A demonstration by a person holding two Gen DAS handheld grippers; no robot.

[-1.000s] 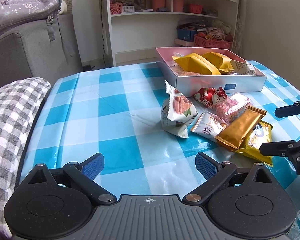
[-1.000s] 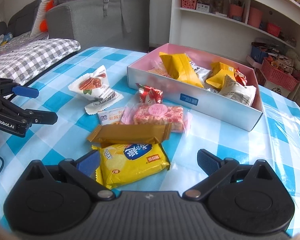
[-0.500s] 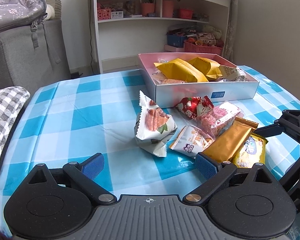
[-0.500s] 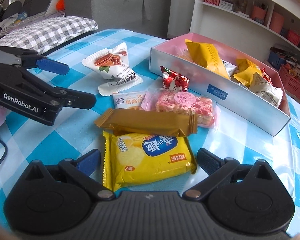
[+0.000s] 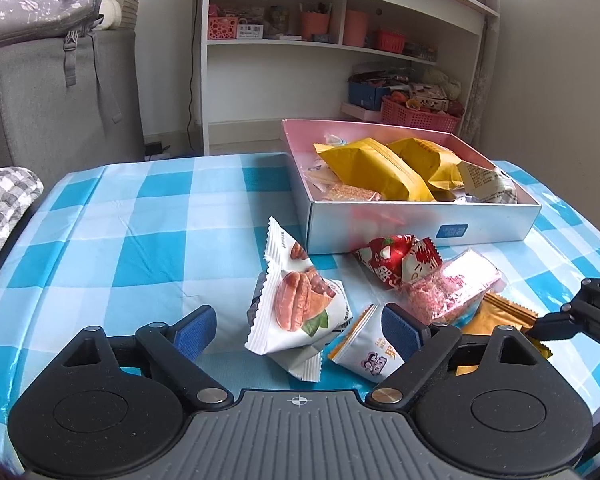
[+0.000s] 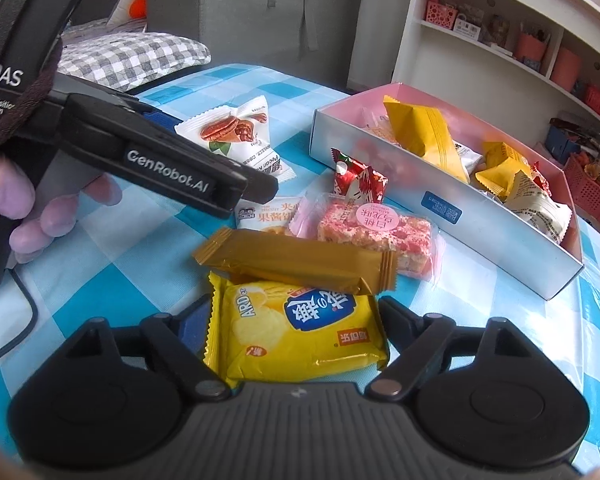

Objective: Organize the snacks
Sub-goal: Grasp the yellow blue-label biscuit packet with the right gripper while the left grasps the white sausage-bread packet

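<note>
Both jaws spread wide: right gripper straddling the yellow foil cracker packet flat on the blue-checked bench, best pinched squarely mid-pack before lifting toward the pink-lined box.

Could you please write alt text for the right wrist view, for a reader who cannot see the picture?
The open right gripper has its fingers on both sides of a yellow biscuit packet on a blue checked tablecloth. Behind it lie a gold bar, a pink snack and an open box of snacks. The left gripper reaches in from the left.
</note>
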